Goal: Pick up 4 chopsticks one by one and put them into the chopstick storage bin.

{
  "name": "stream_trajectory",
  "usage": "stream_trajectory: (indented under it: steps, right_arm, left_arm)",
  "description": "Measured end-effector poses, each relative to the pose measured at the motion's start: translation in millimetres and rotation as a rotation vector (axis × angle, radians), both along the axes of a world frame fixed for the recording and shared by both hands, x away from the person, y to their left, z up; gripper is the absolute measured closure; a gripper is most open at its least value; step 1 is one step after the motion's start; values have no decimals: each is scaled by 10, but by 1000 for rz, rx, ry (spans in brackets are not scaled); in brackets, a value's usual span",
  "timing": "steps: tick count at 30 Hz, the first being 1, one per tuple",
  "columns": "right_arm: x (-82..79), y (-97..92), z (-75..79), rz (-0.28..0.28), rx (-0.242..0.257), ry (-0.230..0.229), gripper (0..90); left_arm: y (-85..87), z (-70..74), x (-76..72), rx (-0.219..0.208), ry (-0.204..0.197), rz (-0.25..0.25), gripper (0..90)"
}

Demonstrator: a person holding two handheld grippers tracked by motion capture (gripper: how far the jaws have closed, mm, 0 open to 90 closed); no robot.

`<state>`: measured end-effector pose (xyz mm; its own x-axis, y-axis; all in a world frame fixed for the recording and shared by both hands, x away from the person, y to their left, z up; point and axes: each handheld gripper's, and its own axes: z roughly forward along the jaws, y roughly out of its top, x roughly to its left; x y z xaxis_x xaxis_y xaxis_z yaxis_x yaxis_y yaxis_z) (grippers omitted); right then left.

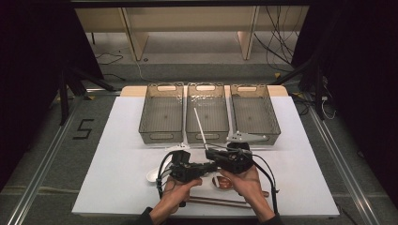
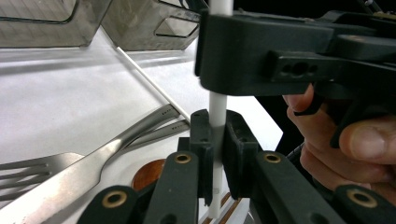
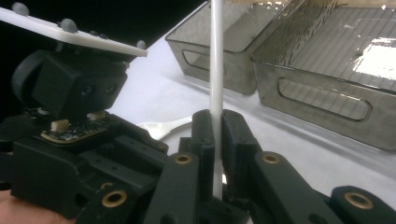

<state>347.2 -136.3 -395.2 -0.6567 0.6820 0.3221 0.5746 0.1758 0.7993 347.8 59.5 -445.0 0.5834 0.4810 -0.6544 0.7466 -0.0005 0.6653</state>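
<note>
Both grippers meet over the near middle of the white table [image 1: 122,140], each held in one hand, forearms entering from the near edge.

Left gripper [image 2: 215,135]: jaws pressed onto a thin white stick [image 2: 217,112], pinching it near its lower end. In the left gripper view the stick runs upright between the pads and passes up behind the body of the right gripper, which sits just above and across. Fingers of the right hand [image 2: 359,140] wrap that gripper's handle.

Right gripper [image 3: 215,130]: jaws also closed on the same stick, which stands upright between its pads and rises out of the top of the right gripper view. The left gripper's body and its grey plate lie close on the left of that view.

In the high view the stick slants from the two grippers up toward the far edge, its free tip over the middle bin [image 1: 207,114]. Stick is off the table, held by both grippers.

Three smoky clear bins stand side by side along the far edge: left bin [image 1: 162,114], middle bin, right bin [image 1: 255,112].

On the table near the grippers: a steel fork [image 2: 32,170] and knife [image 2: 93,170] lying together, a second thin white stick [image 2: 149,81] flat on the surface, a white spoon [image 1: 154,175], a copper-coloured spoon [image 1: 220,183], and a pair of brown chopsticks [image 1: 220,201] by the near edge.
</note>
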Motion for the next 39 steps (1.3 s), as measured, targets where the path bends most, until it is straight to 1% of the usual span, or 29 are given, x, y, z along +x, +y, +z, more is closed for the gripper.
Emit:
stream_trajectory:
  steps: [1, 3, 5, 6, 7, 8, 9, 10, 11, 12, 13, 14, 15, 16, 18, 20, 22, 24, 27, 29, 32, 33, 37, 39]
  right_arm:
    - [-2, -4, 5, 2, 11, -2, 830]
    - [-5, -20, 20, 2, 31, -7, 754]
    - [-11, -64, 51, 9, 46, -19, 715]
    - [-13, -93, 66, 5, 43, -28, 683]
    - [-13, -93, 66, 5, 43, -28, 683]
    - [-15, -167, 89, 5, 42, -34, 628]
    - [-15, -167, 89, 5, 42, -34, 628]
    - [-23, -211, 98, 1, 40, -40, 608]
    - [-34, -254, 104, -4, 34, -45, 575]
    - [-52, -336, 105, -11, 0, -53, 516]
    - [-52, -336, 105, -11, 0, -53, 516]
    - [-67, -378, 100, -24, -20, -52, 490]
    - [-90, -470, 75, -45, -50, -46, 448]
    - [-90, -470, 75, -45, -50, -46, 448]
    - [-110, -557, 34, -66, -74, -33, 415]
    - [-129, -631, -11, -85, -100, -20, 390]
    - [-142, -686, -60, -97, -131, -7, 370]
    - [-151, -721, -106, -105, -164, 16, 348]
    - [-166, -750, -170, -116, -207, 36, 332]
    - [-186, -764, -202, -125, -228, 47, 324]
    - [-203, -794, -232, -128, -239, 51, 310]
    - [-213, -803, -239, -134, -237, 61, 309]
    - [-239, -844, -267, -139, -240, 65, 303]
    - [-260, -861, -276, -143, -238, 70, 302]
  left_arm:
    - [4, 11, 1, 11, -11, -1, 833]
    - [22, 34, 8, 33, -28, 2, 833]
    - [74, 46, 38, 50, -38, 7, 834]
    - [105, 54, 54, 59, -47, 11, 834]
    - [133, 69, 66, 68, -49, 16, 834]
    - [168, 84, 86, 84, -57, 14, 834]
    - [203, 101, 104, 91, -56, 16, 834]
    - [248, 121, 127, 100, -56, 13, 834]
    - [291, 142, 148, 110, -62, 16, 834]
    - [336, 165, 170, 126, -72, 22, 833]
    - [388, 187, 194, 144, -79, 24, 833]
    - [436, 209, 220, 158, -79, 27, 834]
    - [488, 234, 243, 176, -82, 30, 833]
    - [544, 259, 268, 194, -87, 33, 833]
    - [661, 317, 321, 214, -91, 42, 833]
    - [768, 382, 371, 240, -108, 57, 833]
    - [864, 440, 430, 268, -108, 58, 833]
    - [941, 496, 483, 296, -118, 68, 832]
    - [1037, 596, 566, 336, -132, 78, 832]
    - [1082, 650, 609, 349, -138, 88, 832]
    - [1145, 733, 680, 369, -146, 95, 832]
    - [1162, 753, 707, 375, -149, 97, 832]
    - [1216, 821, 822, 393, -144, 105, 832]
    - [1234, 855, 884, 414, -143, 102, 832]
